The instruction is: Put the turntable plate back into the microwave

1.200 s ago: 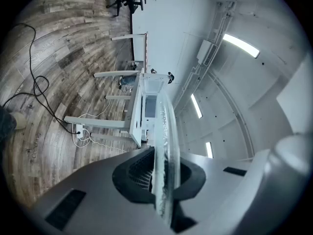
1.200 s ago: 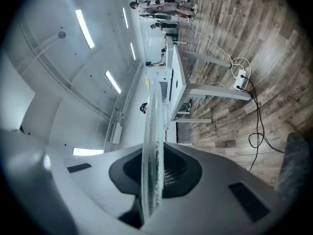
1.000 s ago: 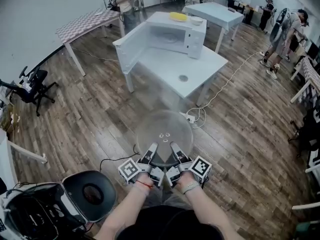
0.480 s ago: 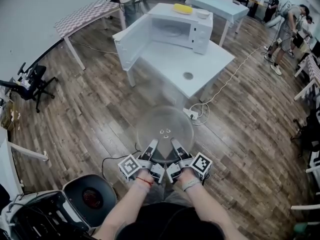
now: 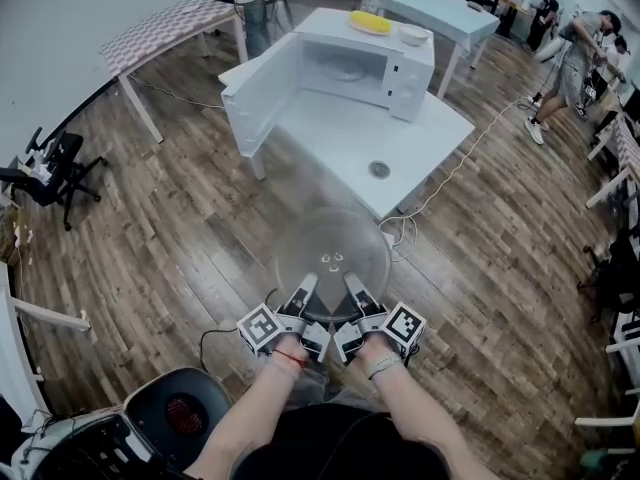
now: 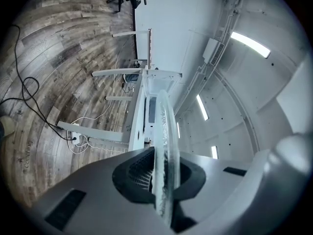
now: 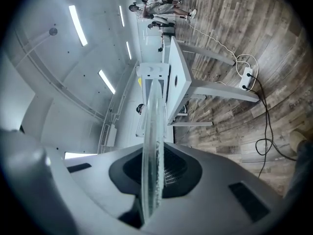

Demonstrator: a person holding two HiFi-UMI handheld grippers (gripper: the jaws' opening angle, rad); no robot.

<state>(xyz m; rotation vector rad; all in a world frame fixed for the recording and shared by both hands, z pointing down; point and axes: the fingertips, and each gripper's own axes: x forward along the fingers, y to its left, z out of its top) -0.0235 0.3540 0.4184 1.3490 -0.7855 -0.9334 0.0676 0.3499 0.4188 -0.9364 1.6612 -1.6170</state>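
A clear round glass turntable plate (image 5: 332,258) is held level above the wooden floor, in front of me. My left gripper (image 5: 303,293) and right gripper (image 5: 354,290) are both shut on its near rim, side by side. In the left gripper view the plate (image 6: 164,146) shows edge-on between the jaws, and likewise the plate (image 7: 150,146) in the right gripper view. The white microwave (image 5: 345,63) stands on a white table (image 5: 400,153) ahead, its door (image 5: 262,90) swung open to the left. Its cavity (image 5: 340,68) faces me.
A power strip and cables (image 5: 400,230) lie on the floor under the table's near edge. A black chair (image 5: 180,413) is at my lower left, another chair (image 5: 45,168) at far left. A yellow item (image 5: 370,22) and a bowl (image 5: 413,35) sit on the microwave. People (image 5: 570,63) stand at the right.
I have moved forward toward the table; the microwave and table appear closer and larger. Both grippers keep their hold on the plate, unchanged.
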